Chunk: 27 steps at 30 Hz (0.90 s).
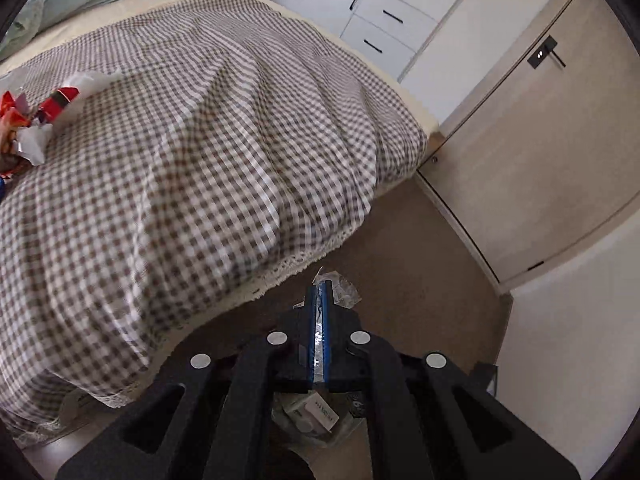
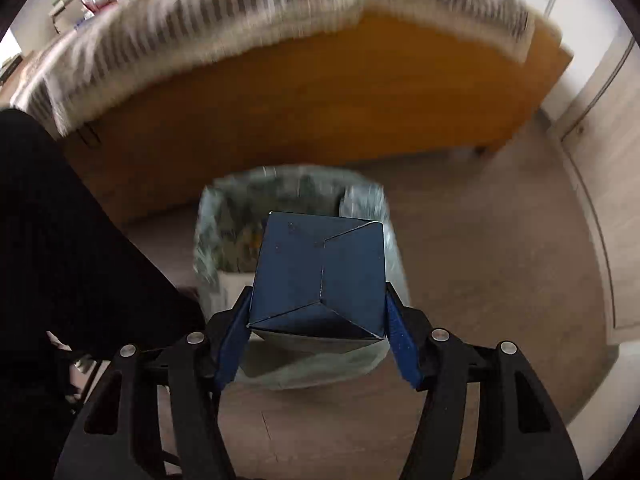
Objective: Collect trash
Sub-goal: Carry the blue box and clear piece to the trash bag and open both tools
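My right tool (image 2: 318,304) grips a dark blue folded-cardboard carton (image 2: 320,272) above the clear-lined bin (image 2: 208,240) on the floor. Left tool (image 1: 319,320) pinches a clear crinkled wrapper (image 1: 340,294). Red-and-white wrappers (image 1: 36,120) remain at the bed's edge.

One bed (image 1: 200,140), one door (image 1: 540,152), and three drawers (image 1: 384,28). One bin (image 2: 296,200) and one blue box (image 2: 320,272). Two hand-held grippers (image 1: 319,292) (image 2: 318,320).

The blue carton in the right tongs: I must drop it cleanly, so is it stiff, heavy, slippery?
The blue carton probably stays fairly stiff: its folded panels keep sharp creases between the right tongs. It looks light, likely empty, though that cannot be seen. Its glossy faces may slide, so it should fall readily into the lined bin below.
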Available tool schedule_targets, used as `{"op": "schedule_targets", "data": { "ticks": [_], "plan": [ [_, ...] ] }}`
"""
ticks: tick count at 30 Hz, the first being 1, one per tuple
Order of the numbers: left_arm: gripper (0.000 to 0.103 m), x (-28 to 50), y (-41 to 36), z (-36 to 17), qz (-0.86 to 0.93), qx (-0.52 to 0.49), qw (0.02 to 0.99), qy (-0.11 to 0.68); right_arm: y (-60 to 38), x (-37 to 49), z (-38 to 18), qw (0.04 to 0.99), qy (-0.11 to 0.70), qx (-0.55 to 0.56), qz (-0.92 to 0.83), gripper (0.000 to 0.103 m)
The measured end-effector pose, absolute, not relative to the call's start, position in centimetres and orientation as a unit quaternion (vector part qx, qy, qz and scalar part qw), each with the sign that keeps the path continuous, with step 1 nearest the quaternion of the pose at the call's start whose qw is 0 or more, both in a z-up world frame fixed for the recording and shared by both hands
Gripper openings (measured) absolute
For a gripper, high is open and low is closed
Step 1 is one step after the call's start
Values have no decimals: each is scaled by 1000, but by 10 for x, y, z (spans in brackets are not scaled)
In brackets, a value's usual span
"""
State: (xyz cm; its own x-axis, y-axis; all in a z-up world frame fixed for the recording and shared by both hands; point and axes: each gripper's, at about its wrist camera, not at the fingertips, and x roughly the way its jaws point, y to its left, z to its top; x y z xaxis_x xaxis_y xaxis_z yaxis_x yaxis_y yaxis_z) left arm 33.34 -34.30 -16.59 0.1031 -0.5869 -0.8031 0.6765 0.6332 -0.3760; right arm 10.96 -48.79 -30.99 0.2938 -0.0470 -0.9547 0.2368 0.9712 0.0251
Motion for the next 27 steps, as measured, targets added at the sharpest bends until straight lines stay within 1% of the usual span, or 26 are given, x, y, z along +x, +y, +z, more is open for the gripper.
{"op": "schedule_targets", "data": {
  "ticks": [4,8,10,12,15,19,21,27],
  "plan": [
    [0,320,-363,-193,-416,75,725,544,-493,107,-362,787,606,85,-80,60],
    [0,314,-378,-212,-410,87,709,566,-488,119,-390,778,619,69,-79,62],
    [0,314,-387,-224,-408,91,698,581,-487,120,-405,762,638,73,-82,62],
    [0,311,-398,-238,-407,97,683,599,-487,117,-413,752,649,85,-79,64],
    [0,307,-413,-267,-392,132,664,623,-491,107,-405,763,633,99,-87,68],
    [0,299,-436,-309,-385,148,617,670,-506,91,-381,780,599,143,-113,69],
    [0,293,-447,-327,-382,158,593,691,-516,83,-368,785,583,162,-134,70],
    [0,276,-468,-361,-387,216,555,703,-533,73,-344,789,558,189,-172,72]
  ]
}}
